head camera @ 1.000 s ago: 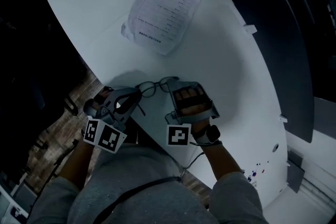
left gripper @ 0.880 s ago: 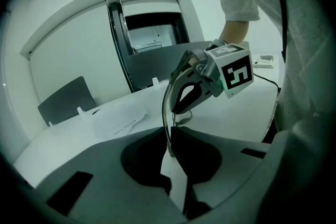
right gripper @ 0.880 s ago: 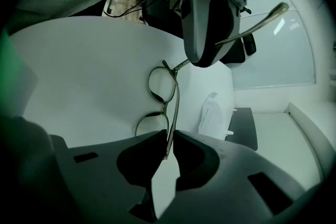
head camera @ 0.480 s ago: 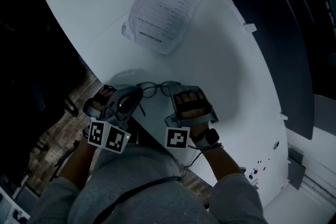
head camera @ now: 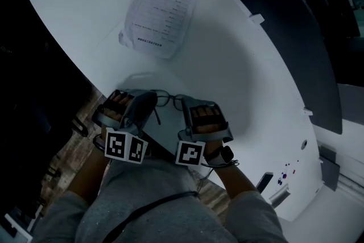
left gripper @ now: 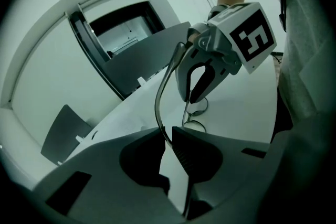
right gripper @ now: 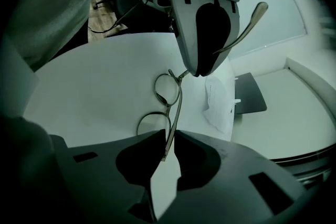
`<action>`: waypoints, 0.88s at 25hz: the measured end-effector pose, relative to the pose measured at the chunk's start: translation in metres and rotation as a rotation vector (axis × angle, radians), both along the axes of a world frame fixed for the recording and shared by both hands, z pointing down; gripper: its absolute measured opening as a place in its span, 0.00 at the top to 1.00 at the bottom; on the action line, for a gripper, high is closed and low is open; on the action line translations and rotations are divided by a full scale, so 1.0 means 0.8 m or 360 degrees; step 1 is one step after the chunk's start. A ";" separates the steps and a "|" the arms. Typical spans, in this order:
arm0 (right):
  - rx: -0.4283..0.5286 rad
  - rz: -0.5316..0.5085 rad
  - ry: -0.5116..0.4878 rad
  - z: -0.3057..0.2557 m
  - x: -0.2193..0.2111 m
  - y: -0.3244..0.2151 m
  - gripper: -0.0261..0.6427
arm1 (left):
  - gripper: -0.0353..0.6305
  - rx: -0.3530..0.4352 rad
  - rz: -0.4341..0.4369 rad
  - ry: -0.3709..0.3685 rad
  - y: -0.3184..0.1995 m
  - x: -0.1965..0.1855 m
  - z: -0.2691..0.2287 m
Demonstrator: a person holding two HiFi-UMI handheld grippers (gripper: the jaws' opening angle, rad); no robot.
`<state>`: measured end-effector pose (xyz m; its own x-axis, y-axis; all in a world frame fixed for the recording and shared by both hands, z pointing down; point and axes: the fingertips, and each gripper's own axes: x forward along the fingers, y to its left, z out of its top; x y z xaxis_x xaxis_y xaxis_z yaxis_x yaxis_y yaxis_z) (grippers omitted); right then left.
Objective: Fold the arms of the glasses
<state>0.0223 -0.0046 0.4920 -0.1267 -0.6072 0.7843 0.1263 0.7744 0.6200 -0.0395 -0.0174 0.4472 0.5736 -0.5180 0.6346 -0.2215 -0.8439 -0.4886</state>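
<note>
Worryingly, the left gripper (left gripper: 166, 135) and right gripper (right gripper: 168, 139) each pinch a temple (left gripper: 156, 105), their narrow jaws having just been opening. If the grip gets any looser, the glasses (right gripper: 165, 89) may slip free.

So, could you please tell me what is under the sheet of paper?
The sheet of paper lies on the white table. Nothing sticks out past its edges; anything beneath it is covered.
</note>
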 end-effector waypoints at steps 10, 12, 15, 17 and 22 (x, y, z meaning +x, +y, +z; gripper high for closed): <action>0.0018 0.0298 -0.0507 -0.037 0.020 0.002 0.71 | 0.87 0.0082 0.0231 -0.0257 0.001 0.027 0.009; -0.0067 0.0353 -0.0679 -0.050 0.024 0.011 0.68 | 0.87 0.0075 0.0258 -0.0263 0.003 0.031 0.009; -0.0177 0.0376 -0.0874 -0.068 0.026 0.024 0.68 | 0.88 0.0082 0.0306 -0.0296 0.006 0.037 0.012; -0.0226 0.0390 -0.0971 -0.077 0.027 0.031 0.68 | 0.89 0.0093 0.0332 -0.0330 0.008 0.039 0.014; -0.0446 0.0562 -0.1478 -0.126 0.011 0.033 0.68 | 0.89 0.0105 0.0373 -0.0386 0.012 0.041 0.015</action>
<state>0.0312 0.0216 0.3915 -0.6047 -0.5380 0.5872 -0.5728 0.8061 0.1487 -0.0065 -0.0080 0.4595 0.5184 -0.4341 0.7368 0.1042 -0.8231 -0.5583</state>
